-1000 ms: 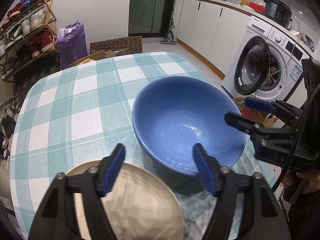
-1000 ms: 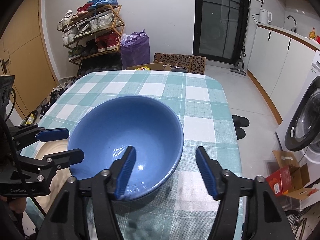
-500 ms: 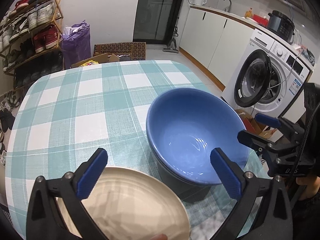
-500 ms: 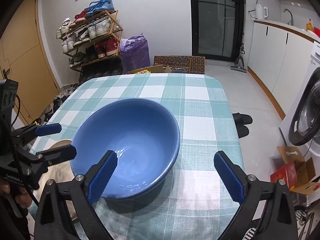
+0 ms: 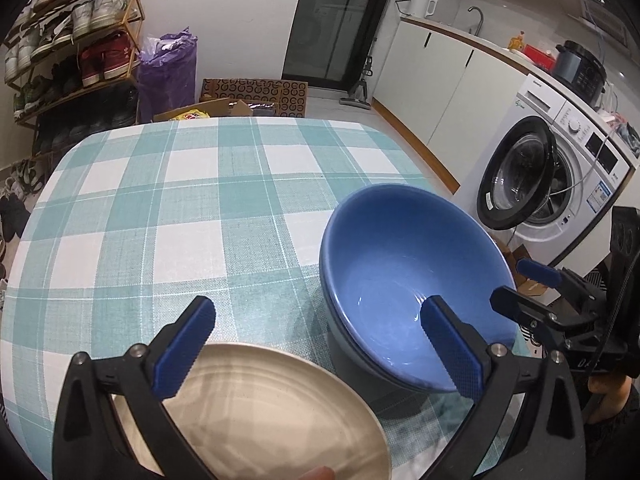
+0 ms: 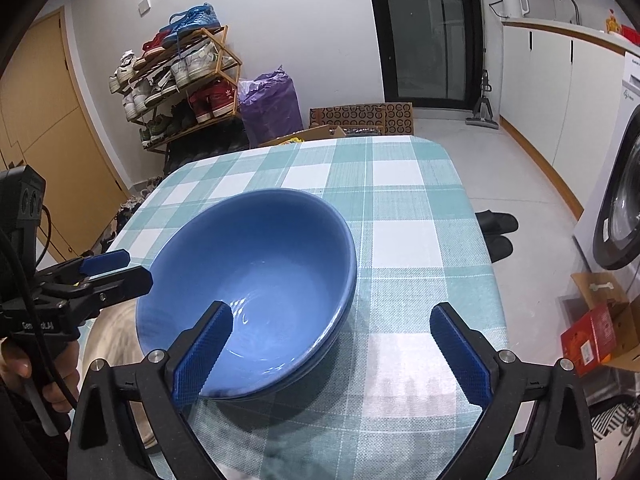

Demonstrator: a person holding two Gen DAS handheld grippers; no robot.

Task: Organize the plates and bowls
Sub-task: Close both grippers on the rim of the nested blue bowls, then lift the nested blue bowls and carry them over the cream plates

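On checked table: blue bowl [image 6: 256, 280] just ahead of spread right gripper [image 6: 332, 354] (nothing held).

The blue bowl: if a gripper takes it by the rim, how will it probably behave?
The blue bowl looks glazed and shiny, so the pads may slip. It seems rigid ceramic, probably heavy and breakable. A second rim shows just under it, so it likely sits nested in another bowl and might drag that one.
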